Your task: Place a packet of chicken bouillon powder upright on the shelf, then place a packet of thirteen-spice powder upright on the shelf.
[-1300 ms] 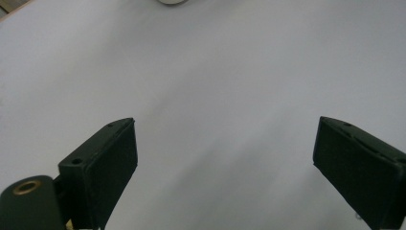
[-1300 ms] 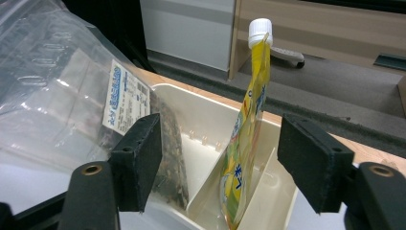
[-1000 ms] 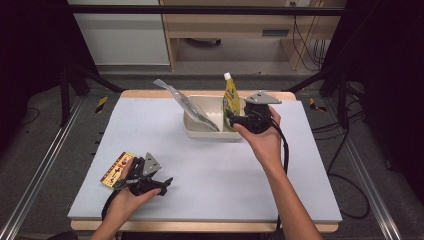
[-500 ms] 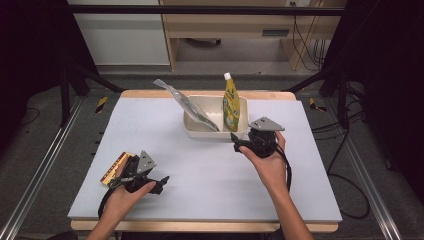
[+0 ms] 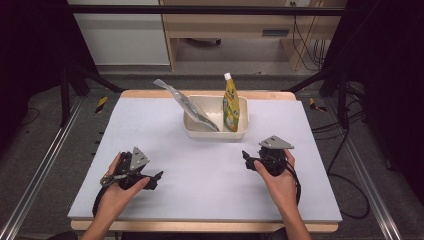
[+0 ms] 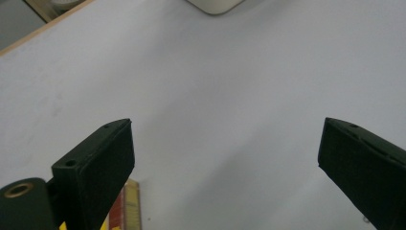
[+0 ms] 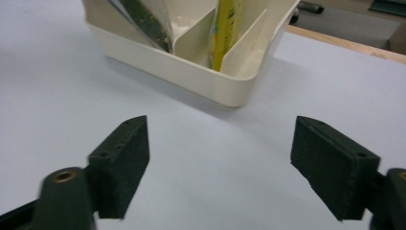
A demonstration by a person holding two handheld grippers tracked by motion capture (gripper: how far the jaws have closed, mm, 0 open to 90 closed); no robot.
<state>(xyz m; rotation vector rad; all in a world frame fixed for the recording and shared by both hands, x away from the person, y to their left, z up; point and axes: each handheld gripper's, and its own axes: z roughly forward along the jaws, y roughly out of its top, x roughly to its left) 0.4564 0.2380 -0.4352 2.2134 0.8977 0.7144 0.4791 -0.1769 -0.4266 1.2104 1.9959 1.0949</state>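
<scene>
Okay, your right gripper and left gripper both spread, empty; bottle in bin at 12.

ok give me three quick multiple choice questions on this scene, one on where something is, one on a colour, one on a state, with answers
1. Where does the yellow bottle stand?
A. upright in the cream bin
B. flat on the table
C. in the right gripper

2. What colour is the bottle's cap?
A. red
B. white
C. black

3. How do the jaws of the right gripper stand?
A. shut on the bottle
B. shut on nothing
C. open, with nothing between them

Answers:
1. A: the high view shows it upright in the bin's right part, beside the clear bag leaning out on the left.
2. B: its tip shows white in the high view.
3. C: the right gripper view shows bare table between the spread jaws.
</scene>
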